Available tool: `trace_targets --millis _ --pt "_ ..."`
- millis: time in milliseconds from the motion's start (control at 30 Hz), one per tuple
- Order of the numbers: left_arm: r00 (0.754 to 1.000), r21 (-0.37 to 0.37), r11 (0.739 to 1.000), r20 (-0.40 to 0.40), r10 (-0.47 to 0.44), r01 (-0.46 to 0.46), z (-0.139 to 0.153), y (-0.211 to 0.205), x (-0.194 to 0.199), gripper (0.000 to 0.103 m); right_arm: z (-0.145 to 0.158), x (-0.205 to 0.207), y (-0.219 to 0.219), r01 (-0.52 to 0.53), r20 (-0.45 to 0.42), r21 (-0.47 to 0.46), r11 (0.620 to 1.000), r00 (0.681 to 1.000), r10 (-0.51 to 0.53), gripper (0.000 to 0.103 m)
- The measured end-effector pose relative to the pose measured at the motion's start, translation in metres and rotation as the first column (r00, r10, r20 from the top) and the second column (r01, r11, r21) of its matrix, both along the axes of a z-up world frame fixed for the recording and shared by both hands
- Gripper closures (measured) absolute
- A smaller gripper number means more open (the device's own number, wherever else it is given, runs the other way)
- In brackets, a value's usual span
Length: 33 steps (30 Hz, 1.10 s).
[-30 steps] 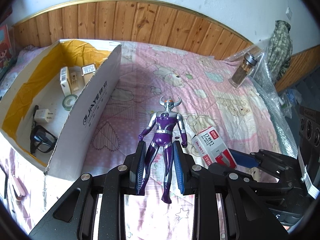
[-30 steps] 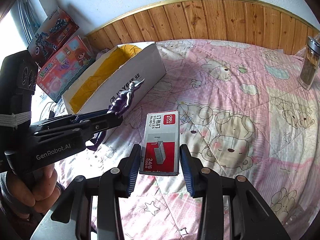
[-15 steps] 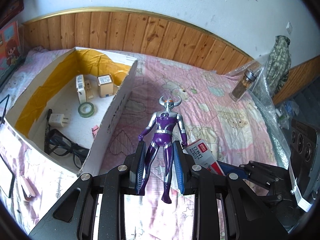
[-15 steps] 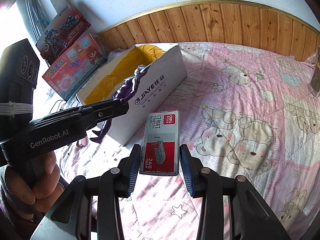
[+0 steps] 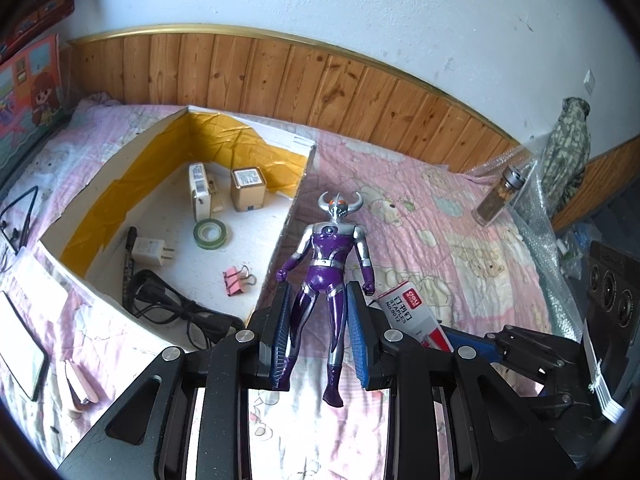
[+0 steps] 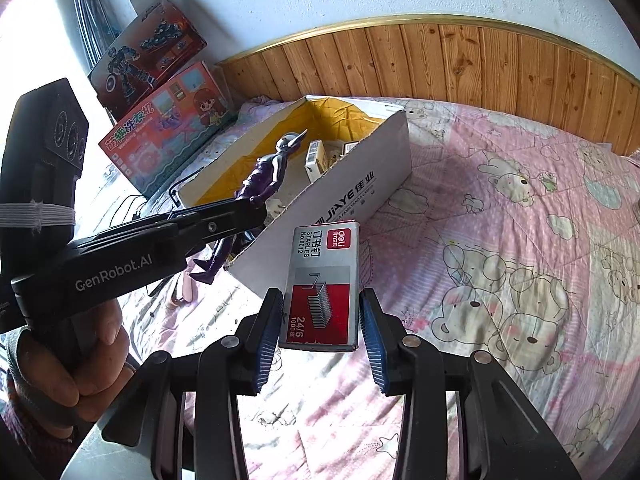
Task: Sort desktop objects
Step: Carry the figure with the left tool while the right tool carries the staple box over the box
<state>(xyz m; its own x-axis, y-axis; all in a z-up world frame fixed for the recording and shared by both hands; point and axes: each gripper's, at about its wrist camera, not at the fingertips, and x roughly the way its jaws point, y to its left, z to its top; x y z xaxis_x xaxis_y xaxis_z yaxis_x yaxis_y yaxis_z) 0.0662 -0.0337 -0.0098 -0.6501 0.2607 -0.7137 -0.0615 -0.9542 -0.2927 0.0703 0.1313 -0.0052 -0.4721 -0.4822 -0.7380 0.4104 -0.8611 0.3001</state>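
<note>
My left gripper (image 5: 320, 336) is shut on a purple and silver toy figure (image 5: 330, 264), held by the legs above the near right wall of the open cardboard box (image 5: 288, 216). In the right wrist view the left gripper (image 6: 252, 210) and the figure (image 6: 264, 176) hang over the box (image 6: 360, 188). My right gripper (image 6: 322, 328) is shut on a red and grey staples box (image 6: 322, 284), held in the air just right of the cardboard box. The staples box also shows in the left wrist view (image 5: 408, 312).
The cardboard box holds a green tape roll (image 5: 211, 233), a white charger (image 5: 152, 251), a pink binder clip (image 5: 236, 280), black cables and small cartons. A glass jar (image 5: 500, 196) stands far right on the pink bedspread. Toy boxes (image 6: 160, 132) lean at the wall. A phone (image 5: 20, 340) lies left.
Both grippers have moved left toward the cardboard box with their loads. The figure has gone from over the bedspread to over the box's near wall.
</note>
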Motion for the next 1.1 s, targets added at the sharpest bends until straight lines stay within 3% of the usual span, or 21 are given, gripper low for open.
trace_targets --millis 667,1100 --pt "0.994 0.037 0.994 0.001 0.106 -0.106 0.007 -0.073 -0.030 0.076 0.018 -0.033 -0.047 -0.068 -0.045 0.025 0.997 0.997 0.069 0.062" --pt "0.975 0.099 0.977 0.136 0.174 -0.188 -0.019 -0.105 -0.079 0.076 0.027 -0.074 -0.073 -0.099 -0.074 0.080 0.992 0.992 0.105 0.062"
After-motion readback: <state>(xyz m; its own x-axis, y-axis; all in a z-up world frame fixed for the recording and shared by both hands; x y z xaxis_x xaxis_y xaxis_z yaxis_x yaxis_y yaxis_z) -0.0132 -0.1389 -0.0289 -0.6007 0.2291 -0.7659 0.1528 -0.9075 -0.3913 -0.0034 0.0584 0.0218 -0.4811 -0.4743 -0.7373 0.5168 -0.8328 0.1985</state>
